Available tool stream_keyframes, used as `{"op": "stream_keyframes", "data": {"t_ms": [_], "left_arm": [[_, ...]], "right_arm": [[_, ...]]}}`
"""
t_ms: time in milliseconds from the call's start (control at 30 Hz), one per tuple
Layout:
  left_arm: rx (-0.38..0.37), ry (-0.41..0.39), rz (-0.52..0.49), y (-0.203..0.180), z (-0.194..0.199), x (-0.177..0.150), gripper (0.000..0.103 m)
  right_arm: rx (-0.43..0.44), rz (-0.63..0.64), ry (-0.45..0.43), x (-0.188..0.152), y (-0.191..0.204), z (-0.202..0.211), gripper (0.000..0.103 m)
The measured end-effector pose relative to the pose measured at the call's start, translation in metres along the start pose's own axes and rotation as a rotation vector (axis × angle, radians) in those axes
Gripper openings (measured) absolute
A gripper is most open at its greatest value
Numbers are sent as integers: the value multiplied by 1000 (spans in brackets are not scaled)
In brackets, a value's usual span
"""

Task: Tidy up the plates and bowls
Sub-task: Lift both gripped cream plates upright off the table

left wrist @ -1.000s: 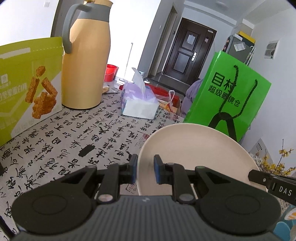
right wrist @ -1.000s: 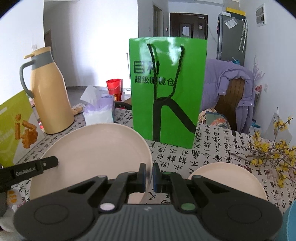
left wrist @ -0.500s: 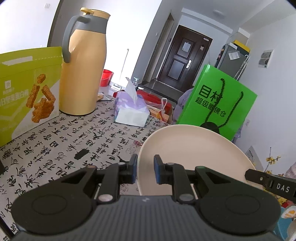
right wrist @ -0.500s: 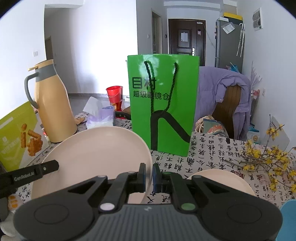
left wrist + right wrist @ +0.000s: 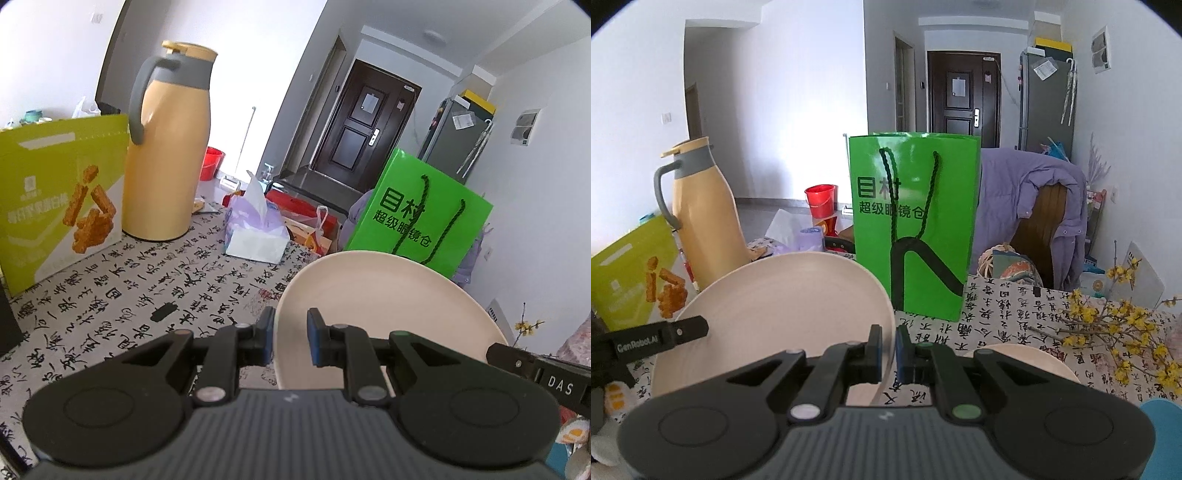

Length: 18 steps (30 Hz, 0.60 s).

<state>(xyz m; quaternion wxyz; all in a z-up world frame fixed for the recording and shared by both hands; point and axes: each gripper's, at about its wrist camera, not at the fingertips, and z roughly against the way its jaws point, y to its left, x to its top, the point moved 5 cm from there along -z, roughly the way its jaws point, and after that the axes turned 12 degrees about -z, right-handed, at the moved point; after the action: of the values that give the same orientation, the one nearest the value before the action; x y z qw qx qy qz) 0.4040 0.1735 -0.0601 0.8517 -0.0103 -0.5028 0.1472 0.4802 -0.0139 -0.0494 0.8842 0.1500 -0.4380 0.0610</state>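
Both claws are gripping one cream plate (image 5: 388,295) by opposite edges: the left claw (image 5: 290,338) is clamped on its left rim, the right claw (image 5: 887,350) is clamped on its right rim, and the plate is hanging tilted above the patterned counter (image 5: 147,295). A second cream plate (image 5: 1027,356) is lying on the counter just right of the right claw, a likely stacking spot. Judged best practice: keeping both hands level together, avoiding twist on the rim, clearing the green bag (image 5: 916,225) and yellow branches (image 5: 1108,321), and lowering squarely before releasing.
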Motion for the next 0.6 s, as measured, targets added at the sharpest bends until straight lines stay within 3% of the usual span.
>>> {"op": "stream_keyframes", "data": {"t_ms": [600], "left_arm": [[-3, -36, 1, -8, 63, -1, 18]], "right_arm": [[39, -10, -45, -7, 0, 62, 7]]}}
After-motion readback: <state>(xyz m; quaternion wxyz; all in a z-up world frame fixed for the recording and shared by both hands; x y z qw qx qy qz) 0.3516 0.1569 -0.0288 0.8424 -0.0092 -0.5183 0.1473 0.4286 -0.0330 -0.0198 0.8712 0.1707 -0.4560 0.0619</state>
